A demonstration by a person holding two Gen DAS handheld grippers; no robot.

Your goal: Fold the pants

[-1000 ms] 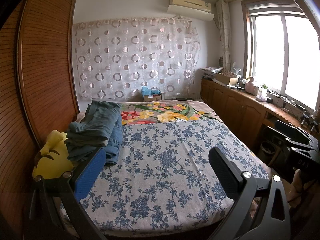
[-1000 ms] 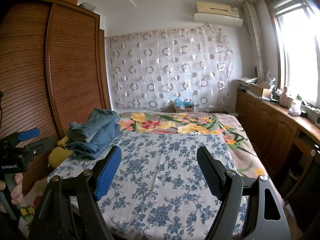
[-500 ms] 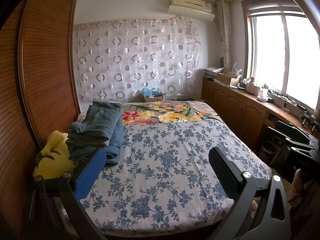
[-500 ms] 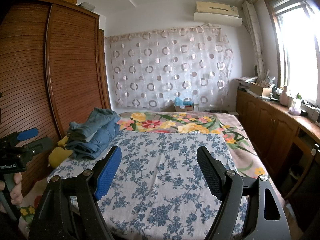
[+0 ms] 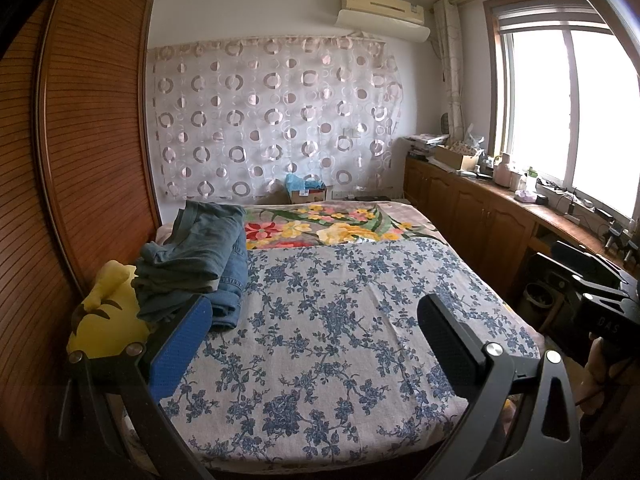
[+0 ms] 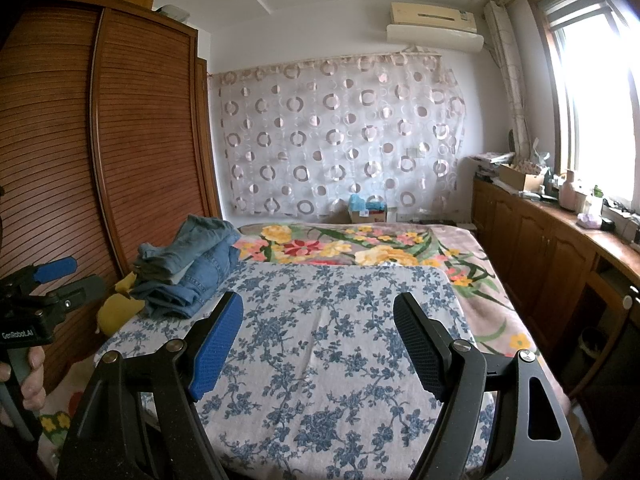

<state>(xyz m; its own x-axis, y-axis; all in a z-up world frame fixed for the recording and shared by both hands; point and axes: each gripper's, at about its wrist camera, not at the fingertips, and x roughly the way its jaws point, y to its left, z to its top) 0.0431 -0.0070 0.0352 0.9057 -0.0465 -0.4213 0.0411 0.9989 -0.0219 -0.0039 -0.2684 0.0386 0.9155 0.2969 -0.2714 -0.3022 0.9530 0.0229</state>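
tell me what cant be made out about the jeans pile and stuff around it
- Jeans pile: how many pairs; folds overlap in both views.
- Yellow plush: its full shape; jeans cover it in both views, and the left gripper hides its base in the left wrist view.
- Box contents: too small.

Blue-flowered bedspread, yellow plush toy, louvred wooden wardrobe, circle-patterned curtain, air conditioner

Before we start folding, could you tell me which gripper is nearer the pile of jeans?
Left. The left gripper sits just before the jeans, on their side; the right gripper faces mid-bed, farther away.
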